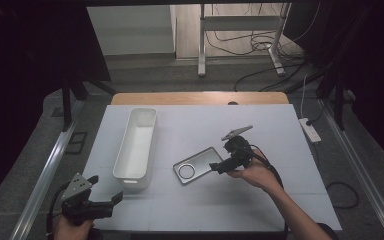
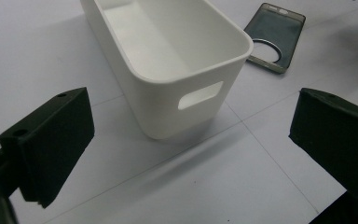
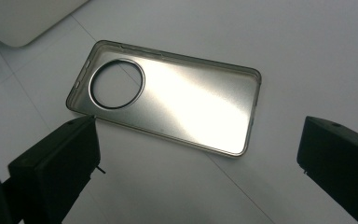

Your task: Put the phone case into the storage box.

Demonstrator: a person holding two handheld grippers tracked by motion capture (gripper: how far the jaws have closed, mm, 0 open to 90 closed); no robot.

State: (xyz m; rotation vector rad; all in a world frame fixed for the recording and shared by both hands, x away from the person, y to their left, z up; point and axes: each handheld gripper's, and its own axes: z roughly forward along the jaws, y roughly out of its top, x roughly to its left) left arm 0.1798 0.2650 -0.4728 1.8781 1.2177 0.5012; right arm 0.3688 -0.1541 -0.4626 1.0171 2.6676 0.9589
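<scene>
- The right gripper (image 1: 220,166) is hovering at the phone case (image 1: 196,165), jaws spread wide, gripping nothing yet.
- The case (image 3: 168,105) is lying flat on the table (image 1: 260,135), just right of the white bin (image 1: 136,145) — not picked up.
- The left gripper (image 1: 105,192) is waiting near the bin's (image 2: 168,60) near end, jaws apart too.
- Bin looking empty; grab and drop-in, by my read, both left to do.

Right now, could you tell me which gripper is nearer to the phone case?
The right gripper: it hovers at the phone case, jaws open over its near end. The left gripper sits far off at the table's near left corner, beyond the white bin.
</scene>
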